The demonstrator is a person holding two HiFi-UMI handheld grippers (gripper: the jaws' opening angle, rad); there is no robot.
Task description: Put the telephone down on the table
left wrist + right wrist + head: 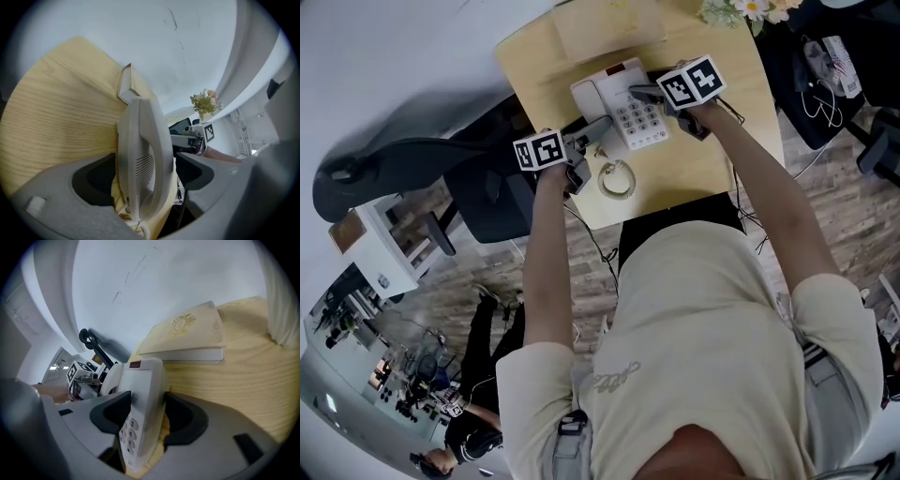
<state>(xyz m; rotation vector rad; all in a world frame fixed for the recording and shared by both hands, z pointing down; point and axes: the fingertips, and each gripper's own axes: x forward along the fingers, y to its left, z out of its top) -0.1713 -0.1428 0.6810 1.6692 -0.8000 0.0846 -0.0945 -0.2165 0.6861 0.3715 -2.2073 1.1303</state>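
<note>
The left arm (pixel 534 248) and the right arm (pixel 766 192), both bare below short sleeves, reach forward and converge. The left gripper (pixel 584 142) points inward to the right, its jaws pressed on the handset (pixel 143 159). The right gripper (pixel 645 94) points inward to the left, its jaws clamped across the telephone base (pixel 140 380). The grippers face each other, close together.
</note>
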